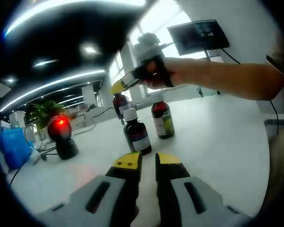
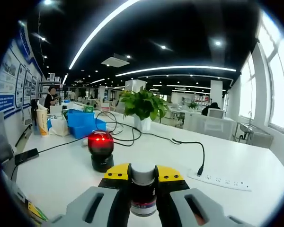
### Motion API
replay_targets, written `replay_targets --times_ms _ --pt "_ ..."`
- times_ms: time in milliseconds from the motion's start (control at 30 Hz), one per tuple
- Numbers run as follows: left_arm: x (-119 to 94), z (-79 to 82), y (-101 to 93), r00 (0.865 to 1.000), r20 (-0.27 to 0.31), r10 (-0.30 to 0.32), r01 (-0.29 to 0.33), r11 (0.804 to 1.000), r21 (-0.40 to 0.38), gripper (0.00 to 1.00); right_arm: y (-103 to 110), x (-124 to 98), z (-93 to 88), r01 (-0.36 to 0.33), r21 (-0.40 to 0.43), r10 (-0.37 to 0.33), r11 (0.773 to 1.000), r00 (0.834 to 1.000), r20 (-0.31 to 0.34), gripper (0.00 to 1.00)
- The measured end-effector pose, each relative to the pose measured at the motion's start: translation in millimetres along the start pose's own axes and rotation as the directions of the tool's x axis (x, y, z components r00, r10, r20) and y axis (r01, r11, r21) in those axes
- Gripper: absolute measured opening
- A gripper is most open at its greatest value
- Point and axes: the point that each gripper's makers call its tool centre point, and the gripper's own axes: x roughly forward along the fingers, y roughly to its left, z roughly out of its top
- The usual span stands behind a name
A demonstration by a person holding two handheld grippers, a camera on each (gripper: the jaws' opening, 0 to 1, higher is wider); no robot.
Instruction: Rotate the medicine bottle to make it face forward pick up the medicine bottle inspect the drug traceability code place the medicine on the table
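Observation:
My right gripper (image 2: 143, 178) is shut on a dark brown medicine bottle (image 2: 143, 195) with a white cap, held upright above the white table (image 2: 61, 175). A black scanner (image 2: 100, 150) glowing red stands just beyond it. In the left gripper view, a person's hand carries that right gripper (image 1: 125, 84) over the table, with the held bottle (image 1: 120, 105) hanging at its yellow tips. Two more brown bottles stand on the table, a near one (image 1: 136, 136) and one (image 1: 163, 120) to its right. My left gripper (image 1: 149, 163) hovers low in front of them, jaws close together with nothing between.
The scanner (image 1: 62, 136) sits at the left of the table (image 1: 217, 146), near blue boxes (image 1: 12, 146) and a potted plant (image 1: 40, 113). A white power strip (image 2: 220, 182) with a black cable lies at the right. A potted plant (image 2: 143, 106) and blue bins (image 2: 83, 123) stand farther back.

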Motion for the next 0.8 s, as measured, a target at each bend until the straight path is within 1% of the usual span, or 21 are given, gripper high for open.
replay_targets --times_ms 300,533,800 --pt "-1 1.9 -0.9 1.000 0.012 -0.004 0.004 1.000 -0.014 0.04 14 25 5.8 -0.024 0.010 0.024 1.000 1.000 -0.007 0.15" --pt "0 2.2 -2.3 1.000 0.015 -0.010 0.010 1.000 -0.010 0.04 28 44 3.9 -0.039 -0.013 0.039 0.999 0.999 -0.020 0.15" --pt "1 3.4 -3.3 1.000 0.022 -0.016 0.016 1.000 -0.012 0.04 45 62 4.1 -0.065 0.010 0.065 0.998 0.998 -0.014 0.15"
